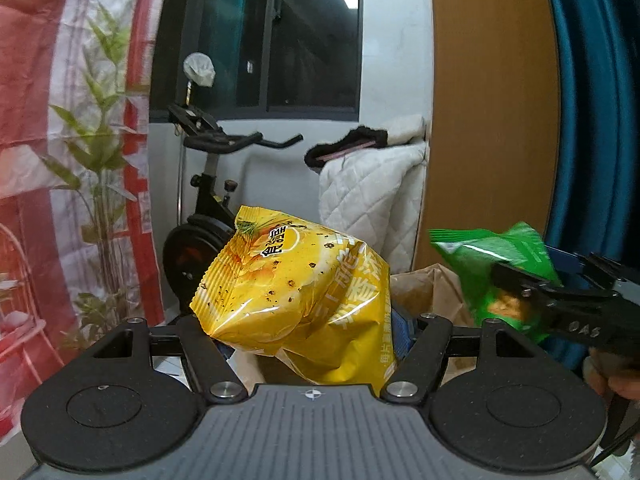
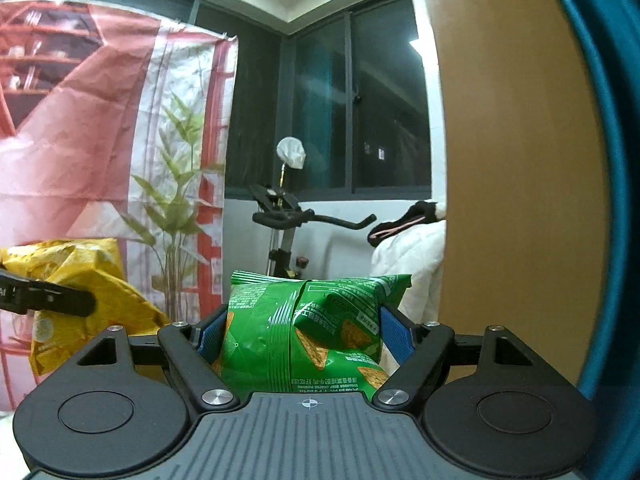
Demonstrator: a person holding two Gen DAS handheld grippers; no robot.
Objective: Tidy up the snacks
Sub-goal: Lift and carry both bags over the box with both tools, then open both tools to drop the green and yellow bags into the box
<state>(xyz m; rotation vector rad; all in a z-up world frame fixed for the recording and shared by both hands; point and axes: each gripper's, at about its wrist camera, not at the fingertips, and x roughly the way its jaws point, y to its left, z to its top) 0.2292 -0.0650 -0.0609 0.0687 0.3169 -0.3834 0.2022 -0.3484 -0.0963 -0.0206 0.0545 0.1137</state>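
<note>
Carrying two bags at once, you have both claws loaded and raised clear of any surface. Your left gripper (image 1: pixel 308 320) is pinching a crinkled yellow foil chip bag (image 1: pixel 296 288); the bag bulges out between the jaws toward 12 o'clock in the left wrist view, its sealed top edge tilted toward 11. Your right gripper (image 2: pixel 304 332) is pinching a glossy green foil snack bag (image 2: pixel 304 332), blue pads (image 2: pixel 394 334) pressed into its sides, the bag standing roughly upright with its crimped seal at 12.

Relative positions: from the left wrist, the green bag and the right claw sit at 3 o'clock, near but apart from the yellow bag. From the right wrist, the yellow bag shows at 9 o'clock.

A crumpled brown paper bag (image 1: pixel 424 288) lies behind and below the yellow bag in the left view, partly hidden; whether it is the destination I cannot tell.

Handling notes, as judgement:
- Both bags are air-filled and slippery. Keep the squeeze steady, not harder, or you crush the chips.
- Keep the two bags apart while moving, so neither knocks the other loose.
- Set one down before releasing the other.
- The grip on the yellow bag looks low on its body; expect it to flop forward.
</note>
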